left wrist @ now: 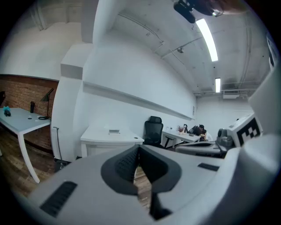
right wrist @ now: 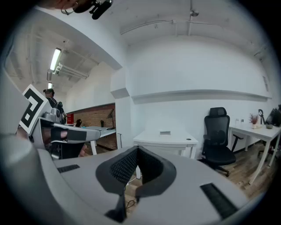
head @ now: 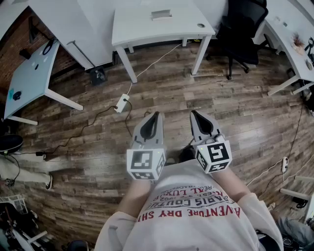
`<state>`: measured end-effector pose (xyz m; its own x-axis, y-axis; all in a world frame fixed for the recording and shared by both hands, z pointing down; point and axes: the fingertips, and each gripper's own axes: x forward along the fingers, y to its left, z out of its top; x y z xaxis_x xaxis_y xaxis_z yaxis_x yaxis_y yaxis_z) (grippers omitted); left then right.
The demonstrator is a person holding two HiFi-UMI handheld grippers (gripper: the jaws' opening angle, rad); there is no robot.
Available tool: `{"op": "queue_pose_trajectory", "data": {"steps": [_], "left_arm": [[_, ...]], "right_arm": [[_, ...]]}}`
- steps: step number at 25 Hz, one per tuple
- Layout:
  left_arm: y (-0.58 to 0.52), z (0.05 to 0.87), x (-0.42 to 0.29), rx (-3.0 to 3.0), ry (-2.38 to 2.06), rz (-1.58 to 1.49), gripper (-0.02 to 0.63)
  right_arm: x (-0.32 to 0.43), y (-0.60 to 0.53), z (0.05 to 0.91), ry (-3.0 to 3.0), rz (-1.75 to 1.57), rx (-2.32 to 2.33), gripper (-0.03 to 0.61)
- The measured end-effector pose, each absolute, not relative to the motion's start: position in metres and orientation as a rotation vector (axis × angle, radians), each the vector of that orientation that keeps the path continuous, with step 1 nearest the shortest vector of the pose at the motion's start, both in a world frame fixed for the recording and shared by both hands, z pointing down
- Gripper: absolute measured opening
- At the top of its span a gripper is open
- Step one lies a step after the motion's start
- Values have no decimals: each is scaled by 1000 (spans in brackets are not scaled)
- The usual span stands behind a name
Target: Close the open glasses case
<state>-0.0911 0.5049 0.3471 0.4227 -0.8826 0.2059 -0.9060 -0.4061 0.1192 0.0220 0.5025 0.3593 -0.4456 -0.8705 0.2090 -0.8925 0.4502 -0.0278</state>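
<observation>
A small grey boxy object lies on the white table ahead of me; it is too far off to tell whether it is the glasses case. It also shows as a small grey object in the left gripper view and as a small grey object in the right gripper view. My left gripper and right gripper are held side by side at chest height over the wooden floor. They point toward that table and are well short of it. Both are shut with nothing between the jaws.
A black office chair stands right of the white table. A power strip and its cables lie on the floor in front of me. Other desks stand at the left and the right. A person sits at a far desk.
</observation>
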Motion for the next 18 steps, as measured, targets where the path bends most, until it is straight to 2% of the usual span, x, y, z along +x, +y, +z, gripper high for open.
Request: {"op": "queue_pose_trajectory", "data": {"steps": [18], "left_arm": [[471, 352, -70, 2446, -1615, 175, -2]], "right_arm": [[56, 471, 364, -2536, 261, 1610, 12]]}}
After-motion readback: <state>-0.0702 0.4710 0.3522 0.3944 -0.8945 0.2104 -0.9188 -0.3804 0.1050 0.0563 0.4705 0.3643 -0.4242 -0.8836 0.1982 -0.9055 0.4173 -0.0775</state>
